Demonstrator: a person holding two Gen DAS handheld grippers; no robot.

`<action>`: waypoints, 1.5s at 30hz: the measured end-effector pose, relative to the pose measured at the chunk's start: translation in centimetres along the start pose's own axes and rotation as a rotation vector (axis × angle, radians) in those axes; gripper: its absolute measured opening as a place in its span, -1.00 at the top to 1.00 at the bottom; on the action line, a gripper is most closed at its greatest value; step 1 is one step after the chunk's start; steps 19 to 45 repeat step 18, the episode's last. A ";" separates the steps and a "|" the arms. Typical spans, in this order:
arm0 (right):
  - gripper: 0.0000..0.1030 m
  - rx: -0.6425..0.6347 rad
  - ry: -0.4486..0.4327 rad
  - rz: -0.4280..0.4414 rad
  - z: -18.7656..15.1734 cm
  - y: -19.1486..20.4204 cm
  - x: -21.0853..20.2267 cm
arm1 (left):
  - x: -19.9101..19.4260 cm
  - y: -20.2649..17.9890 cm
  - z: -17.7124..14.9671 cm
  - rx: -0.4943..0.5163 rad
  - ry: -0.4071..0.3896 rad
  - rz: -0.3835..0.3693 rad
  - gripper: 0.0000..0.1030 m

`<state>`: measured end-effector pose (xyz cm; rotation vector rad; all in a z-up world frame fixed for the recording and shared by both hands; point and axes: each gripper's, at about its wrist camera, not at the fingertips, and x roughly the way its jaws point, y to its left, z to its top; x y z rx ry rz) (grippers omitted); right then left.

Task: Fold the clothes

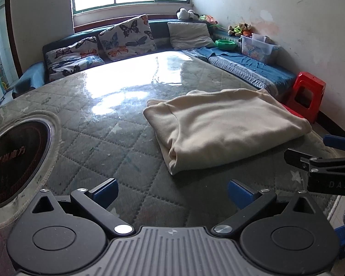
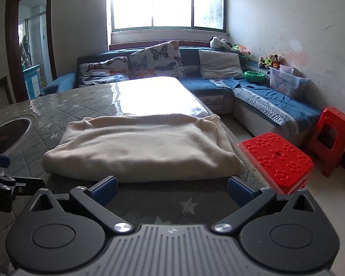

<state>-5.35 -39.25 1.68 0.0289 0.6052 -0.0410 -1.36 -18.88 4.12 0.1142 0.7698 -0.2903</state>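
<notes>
Left gripper [image 1: 172, 192]: I see its blue-padded fingers spread wide at the bottom of the left wrist view, nothing between them, only the quilted cover below.
Right gripper [image 2: 171, 189]: also gaping wide and empty in its own view; the near edge of the cloth lies just beyond the fingertips, and I cannot tell if a pad brushes it.
Cut off: in the left wrist view the right gripper enters at the right edge, only partly in frame; in the right wrist view the left one is clipped at the left edge.
Folded garment [image 2: 142, 148]: a cream garment, folded into a thick rectangle, lying flat on the table near its right side; I cannot make out what kind of garment it is.
Table [image 1: 99, 138]: grey-green quilted cover with pale stars under a clear glossy sheet.
Cooktop [image 1: 13, 158]: a dark round inset at the left, its lettering too blurred to read.
Glare: window light washes out the far end of the tabletop.
Red stools [image 2: 278, 158]: one just right of the table, another further back.
Sofa [image 2: 276, 105]: blue, along the far wall, with butterfly cushions [image 2: 156, 61].
Window [image 2: 168, 2]: overexposed.
</notes>
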 end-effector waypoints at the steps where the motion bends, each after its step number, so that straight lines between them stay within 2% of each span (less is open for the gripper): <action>1: -1.00 0.003 0.000 0.001 -0.1 0.1 -0.1 | -0.1 0.0 -0.1 0.000 0.002 0.000 -1.00; 18: -1.00 0.009 -0.016 -0.013 -1.7 1.2 -2.3 | -2.0 -0.2 -2.1 0.021 -0.024 -0.006 -1.00; 45: -1.00 0.009 -0.016 -0.013 -1.7 1.2 -2.3 | -2.0 -0.2 -2.1 0.021 -0.024 -0.006 -1.00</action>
